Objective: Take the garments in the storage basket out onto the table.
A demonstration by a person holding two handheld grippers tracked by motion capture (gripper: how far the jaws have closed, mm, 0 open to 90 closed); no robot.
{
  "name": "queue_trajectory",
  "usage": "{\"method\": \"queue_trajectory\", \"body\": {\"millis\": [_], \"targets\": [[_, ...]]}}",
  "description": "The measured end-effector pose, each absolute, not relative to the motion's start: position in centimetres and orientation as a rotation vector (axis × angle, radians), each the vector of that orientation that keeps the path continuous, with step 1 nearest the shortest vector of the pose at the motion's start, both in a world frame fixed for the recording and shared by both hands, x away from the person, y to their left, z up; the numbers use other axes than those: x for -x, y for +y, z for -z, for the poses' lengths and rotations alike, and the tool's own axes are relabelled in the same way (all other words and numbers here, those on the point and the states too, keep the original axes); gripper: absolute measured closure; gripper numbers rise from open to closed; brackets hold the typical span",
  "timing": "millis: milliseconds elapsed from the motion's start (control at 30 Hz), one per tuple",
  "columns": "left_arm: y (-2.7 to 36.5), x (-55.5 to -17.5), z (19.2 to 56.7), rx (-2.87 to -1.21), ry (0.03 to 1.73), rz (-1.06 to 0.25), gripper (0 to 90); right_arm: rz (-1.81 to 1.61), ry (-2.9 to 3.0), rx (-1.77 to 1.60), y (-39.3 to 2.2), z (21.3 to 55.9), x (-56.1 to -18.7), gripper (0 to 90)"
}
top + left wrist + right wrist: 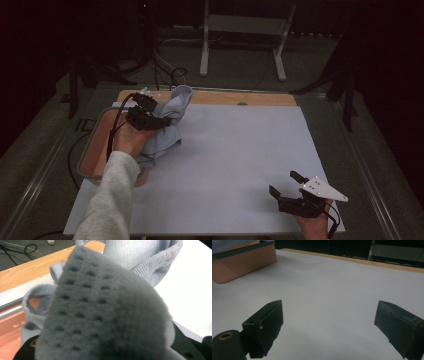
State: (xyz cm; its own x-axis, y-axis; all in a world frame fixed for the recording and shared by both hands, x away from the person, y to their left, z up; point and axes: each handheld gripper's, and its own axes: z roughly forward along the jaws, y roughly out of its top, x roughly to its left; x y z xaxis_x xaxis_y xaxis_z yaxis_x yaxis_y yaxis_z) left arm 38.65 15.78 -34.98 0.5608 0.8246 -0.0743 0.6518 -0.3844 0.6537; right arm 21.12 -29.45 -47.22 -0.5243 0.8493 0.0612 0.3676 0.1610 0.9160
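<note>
the white table sheet (230, 155) is the landmark. at its left edge sits the salmon-coloured bin (92, 150), half off the sheet. a pale blue knitted garment (167, 125) hangs out of the bin and drapes over the bin's right rim onto the sheet's far-left corner. the left gripper (160, 121) is above that rim, its jaws partly closed and clamped on a bunched fold of the garment (105, 312), which crowds right up to the left gripper view. the right gripper (285, 186) rests near the sheet's near-right corner, well apart from the garment, its jaws (327, 327) spread wide with bare sheet between them, holding nothing.
</note>
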Motion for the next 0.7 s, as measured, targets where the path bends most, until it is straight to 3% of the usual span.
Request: {"method": "queue_trajectory", "body": {"millis": [700], "targets": [[10.4, -39.3, 36.5, -2.189, 1.117, -0.275, 65.8, -1.349, 1.967, -1.151, -29.5, 47.2, -21.1, 8.6]]}}
